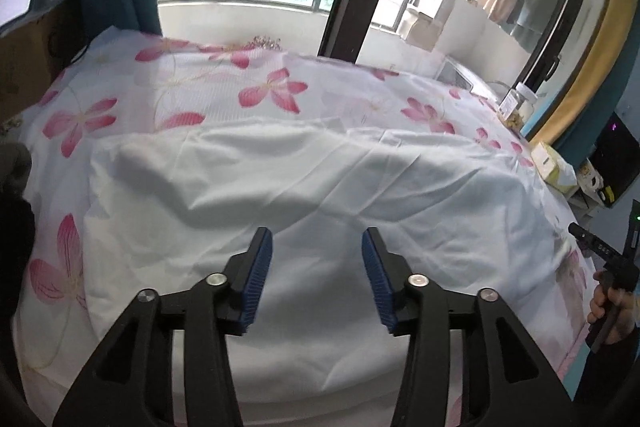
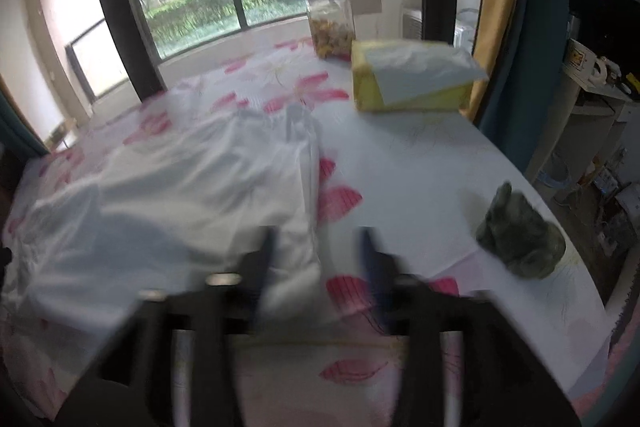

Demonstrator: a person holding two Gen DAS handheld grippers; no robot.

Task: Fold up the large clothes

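Tongs both gape wide, nothing gripped: left gripper (image 1: 317,239) above the white garment (image 1: 280,195), right gripper (image 2: 318,239) blurred at its edge. Garment lies spread on floral sheet (image 1: 180,83); tissue box (image 2: 412,79), jar (image 2: 330,27) beyond.

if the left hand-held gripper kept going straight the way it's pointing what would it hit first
Most likely the white garment spread on the flowered sheet. The left hand-held gripper is open, tilted down at it, with nothing between; depth is unclear.
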